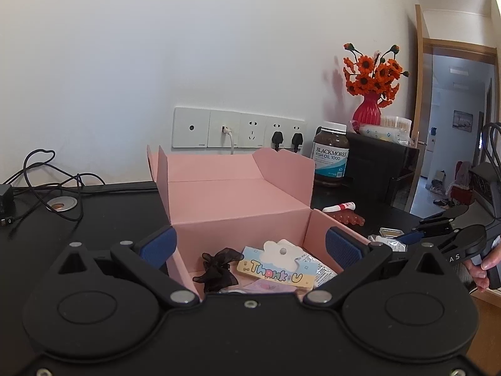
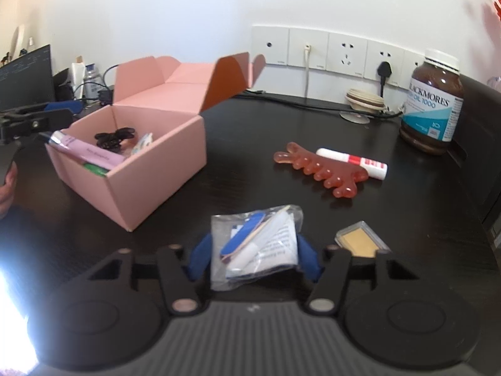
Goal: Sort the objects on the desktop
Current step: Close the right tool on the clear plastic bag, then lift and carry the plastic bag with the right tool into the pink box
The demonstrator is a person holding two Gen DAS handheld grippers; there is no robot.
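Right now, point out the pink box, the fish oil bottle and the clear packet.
pink box (image 2: 156, 156), right wrist view, front side wall.
fish oil bottle (image 2: 433, 109), right wrist view, label.
clear packet (image 2: 275, 241), right wrist view, folded paper inside.

My left gripper (image 1: 250, 244) is pointing slightly downward with its jaws standing wide apart, holding nothing. My right gripper (image 2: 253, 257) is tilting down more steeply, and its jaws are pressing on a clear packet (image 2: 255, 244).
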